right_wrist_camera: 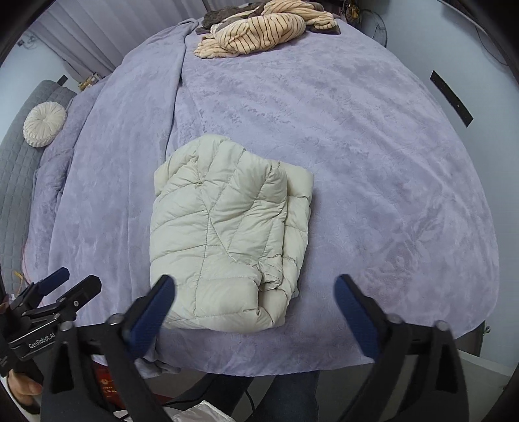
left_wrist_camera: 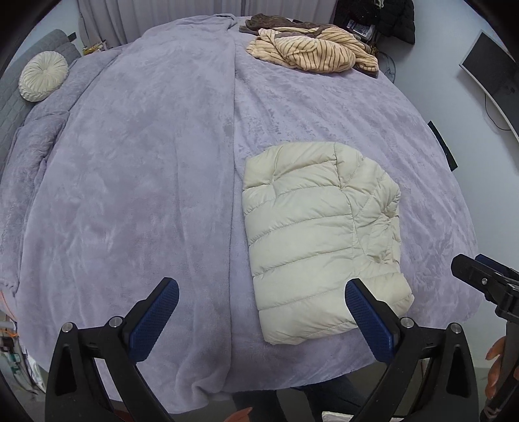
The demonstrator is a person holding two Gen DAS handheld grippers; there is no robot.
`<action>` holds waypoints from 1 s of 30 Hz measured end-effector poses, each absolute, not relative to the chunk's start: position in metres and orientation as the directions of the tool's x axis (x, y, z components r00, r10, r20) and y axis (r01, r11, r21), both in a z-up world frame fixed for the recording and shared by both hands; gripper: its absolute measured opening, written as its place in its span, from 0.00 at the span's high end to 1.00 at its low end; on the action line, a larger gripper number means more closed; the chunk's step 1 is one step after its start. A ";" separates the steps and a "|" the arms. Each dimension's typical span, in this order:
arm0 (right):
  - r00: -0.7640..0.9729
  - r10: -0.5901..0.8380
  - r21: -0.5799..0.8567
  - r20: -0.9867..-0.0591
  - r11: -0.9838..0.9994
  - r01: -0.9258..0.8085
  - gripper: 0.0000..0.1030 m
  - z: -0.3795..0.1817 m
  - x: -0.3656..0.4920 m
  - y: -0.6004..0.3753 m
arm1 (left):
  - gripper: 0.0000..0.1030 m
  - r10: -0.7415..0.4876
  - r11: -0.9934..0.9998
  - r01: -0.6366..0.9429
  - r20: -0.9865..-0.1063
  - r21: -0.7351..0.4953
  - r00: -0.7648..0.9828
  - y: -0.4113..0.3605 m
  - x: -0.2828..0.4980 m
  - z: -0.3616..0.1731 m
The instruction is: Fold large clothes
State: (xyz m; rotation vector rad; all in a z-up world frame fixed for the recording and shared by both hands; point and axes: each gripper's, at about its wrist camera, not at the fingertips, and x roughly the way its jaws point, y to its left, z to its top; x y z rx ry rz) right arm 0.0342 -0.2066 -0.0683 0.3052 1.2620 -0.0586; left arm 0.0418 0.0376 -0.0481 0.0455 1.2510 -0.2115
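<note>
On the near part of the bed, upon the lilac fleece blanket, a cream quilted puffer jacket is seen, already folded into a compact, roughly rectangular packet with a sleeve tucked along its right side. The left gripper is held above the blanket with its jaws spread wide, and nothing is caught between its blue pads; only its right finger overlaps the lower corner of the jacket in the view, and contact cannot be confirmed. The right gripper is likewise fully open and empty, raised over the near edge of the packet. The folding of this jacket is judged to be finished, or almost, since no loose part is left hanging out. At the far end of the bed a heap of striped beige clothing with a brown garment is still lying unfolded, so this part of the task is probably left to be done.
</note>
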 end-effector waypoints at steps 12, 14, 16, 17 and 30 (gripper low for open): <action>0.384 0.003 0.103 -0.923 0.966 0.239 0.00 -0.020 0.012 -0.188 | 0.00 -0.068 0.990 0.141 -0.930 -0.018 0.362 0.039 0.024 -0.012; 0.389 -0.005 0.093 -0.921 0.968 0.234 0.00 -0.016 0.009 -0.185 | 0.00 -0.068 0.990 0.136 -0.929 -0.019 0.363 0.039 0.023 -0.011; 0.393 -0.016 0.083 -0.920 0.969 0.234 0.00 -0.014 0.009 -0.184 | 0.00 -0.058 0.991 0.135 -0.931 -0.010 0.361 0.039 0.022 -0.010; 0.392 -0.017 0.082 -0.920 0.968 0.235 0.00 -0.013 0.009 -0.184 | 0.00 -0.053 0.991 0.134 -0.931 -0.004 0.361 0.039 0.021 -0.010; 0.378 -0.019 0.081 -0.926 0.966 0.247 0.00 -0.015 0.006 -0.182 | 0.00 -0.039 0.991 0.130 -0.930 0.010 0.366 0.040 0.017 -0.006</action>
